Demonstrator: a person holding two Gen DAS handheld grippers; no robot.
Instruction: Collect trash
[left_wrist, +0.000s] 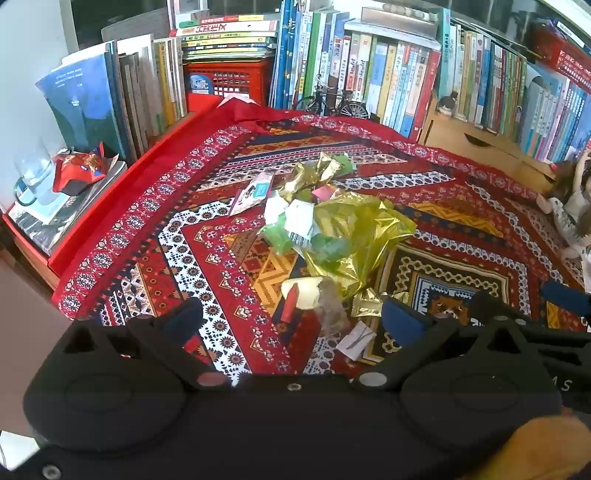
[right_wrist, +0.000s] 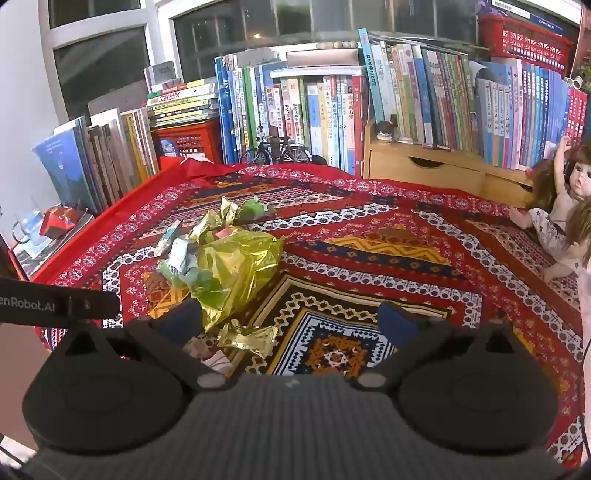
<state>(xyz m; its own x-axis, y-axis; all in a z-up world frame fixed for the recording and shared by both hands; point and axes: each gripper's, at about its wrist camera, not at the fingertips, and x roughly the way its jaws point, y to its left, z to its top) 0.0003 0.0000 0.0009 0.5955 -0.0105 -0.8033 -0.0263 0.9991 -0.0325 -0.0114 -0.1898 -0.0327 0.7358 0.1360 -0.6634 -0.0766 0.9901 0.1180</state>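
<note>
- Both claws are being held wide, with nothing between the pads.
- Left gripper (left_wrist: 291, 319) is being hovered over the near end of the trash pile (left_wrist: 332, 236), small gold wrappers (left_wrist: 365, 304) lying just ahead.
- Right gripper (right_wrist: 291, 319) is being kept beside the pile (right_wrist: 225, 266), above bare patterned cloth (right_wrist: 406, 236).
- Trash is being left mid-cloth, toward the left edge.
- Books (right_wrist: 332, 110) are being seen lining the far edge.

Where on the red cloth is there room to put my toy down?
The patterned cloth is bare between the gold foil bag and the dolls, and up toward the wooden drawer box. It is crowded on the left: foil wrappers, paper scraps and a small gold wrapper.
</note>
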